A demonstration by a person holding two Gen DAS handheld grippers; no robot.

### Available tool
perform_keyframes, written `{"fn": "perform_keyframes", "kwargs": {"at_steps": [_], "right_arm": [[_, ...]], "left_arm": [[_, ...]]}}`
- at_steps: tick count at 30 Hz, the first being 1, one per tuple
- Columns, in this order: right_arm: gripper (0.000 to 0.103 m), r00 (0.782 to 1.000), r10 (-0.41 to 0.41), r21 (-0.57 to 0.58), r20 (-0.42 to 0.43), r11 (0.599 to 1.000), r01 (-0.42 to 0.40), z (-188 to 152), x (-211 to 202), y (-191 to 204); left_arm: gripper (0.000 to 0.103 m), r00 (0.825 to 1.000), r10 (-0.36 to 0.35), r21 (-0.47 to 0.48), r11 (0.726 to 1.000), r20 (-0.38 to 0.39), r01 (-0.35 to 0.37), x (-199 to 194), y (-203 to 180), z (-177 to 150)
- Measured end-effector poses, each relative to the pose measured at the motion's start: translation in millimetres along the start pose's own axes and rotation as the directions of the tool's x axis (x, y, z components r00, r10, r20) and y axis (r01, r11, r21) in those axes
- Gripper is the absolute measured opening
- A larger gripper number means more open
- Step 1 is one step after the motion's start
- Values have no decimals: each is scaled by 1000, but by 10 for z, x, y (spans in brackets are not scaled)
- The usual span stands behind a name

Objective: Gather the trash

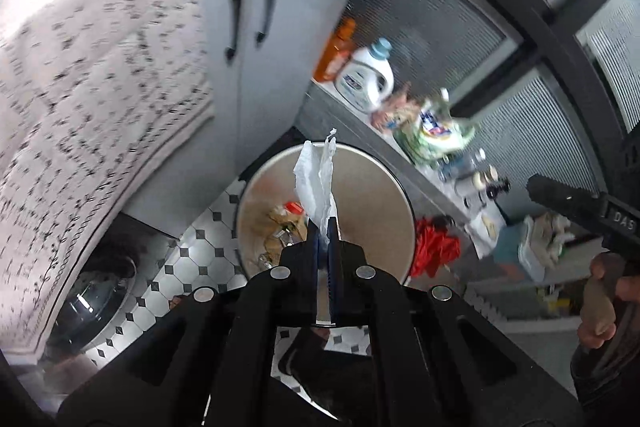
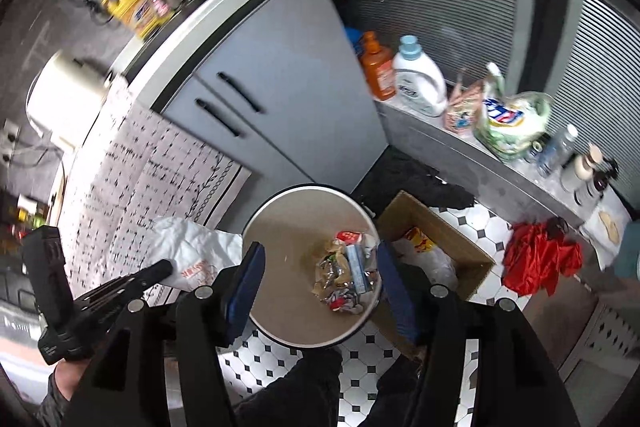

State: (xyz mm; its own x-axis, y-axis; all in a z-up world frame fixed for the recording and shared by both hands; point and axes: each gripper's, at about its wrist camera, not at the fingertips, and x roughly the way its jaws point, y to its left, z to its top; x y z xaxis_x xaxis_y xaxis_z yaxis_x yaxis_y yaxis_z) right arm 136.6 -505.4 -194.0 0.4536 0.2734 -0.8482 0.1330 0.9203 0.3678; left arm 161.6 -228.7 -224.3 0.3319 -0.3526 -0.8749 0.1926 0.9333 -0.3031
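Left gripper (image 1: 323, 227) jaws clamped a white tissue (image 1: 316, 179), held above the round trash bin (image 1: 384, 187). Right gripper (image 2: 320, 263) jaws spread wide w/ nothing between, over bin w/ wrappers (image 2: 344, 275) inside.

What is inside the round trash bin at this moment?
The trash bin holds a small heap of crumpled wrappers, foil and paper, on its bottom. The right gripper's fingers cover parts of the rim. In the left view, the held white plastic bag hides part of the inside.
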Motion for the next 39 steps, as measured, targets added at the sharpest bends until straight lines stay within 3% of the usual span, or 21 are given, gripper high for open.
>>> {"fn": "perform_keyframes", "kwargs": {"at_steps": [2,3,4,6,11,14,20,25,33,39], "right_arm": [[58,1000,-11,25,9,1000,11,-26,-52,-89],[59,1000,-15,39,14,999,15,-39,-80,-134],[60,1000,-21,48,17,999,20,-49,-99,-170],[60,999,-30,68,23,997,28,-74,-120,-238],[63,1000,-18,100,17,995,16,-172,-101,-325],[73,1000,-9,102,7,995,8,-220,-88,-340],[83,1000,15,60,-12,998,-15,-230,-128,-253],[93,1000,14,-3,-26,1000,-14,-184,-229,-75],[95,1000,-1,-110,14,994,3,-191,-397,531],[95,999,-24,-200,45,979,33,-322,-698,1186]], "left_arm": [[7,1000,-5,14,1000,-14,5,51,-54,16],[20,1000,-17,14,1000,-24,17,76,-72,28],[42,999,-38,9,999,-34,39,98,-91,40],[67,998,-60,14,998,-22,61,86,-127,51],[71,998,-46,52,998,-40,48,73,-234,91],[76,999,-34,42,999,-13,34,-43,-249,107],[82,999,0,-24,1000,49,1,-384,-242,46],[93,991,32,-96,995,131,-19,-834,-193,-51],[97,955,116,-197,978,274,-62,-1640,216,-204],[97,915,184,-239,966,359,-101,-2420,599,-433]]}}
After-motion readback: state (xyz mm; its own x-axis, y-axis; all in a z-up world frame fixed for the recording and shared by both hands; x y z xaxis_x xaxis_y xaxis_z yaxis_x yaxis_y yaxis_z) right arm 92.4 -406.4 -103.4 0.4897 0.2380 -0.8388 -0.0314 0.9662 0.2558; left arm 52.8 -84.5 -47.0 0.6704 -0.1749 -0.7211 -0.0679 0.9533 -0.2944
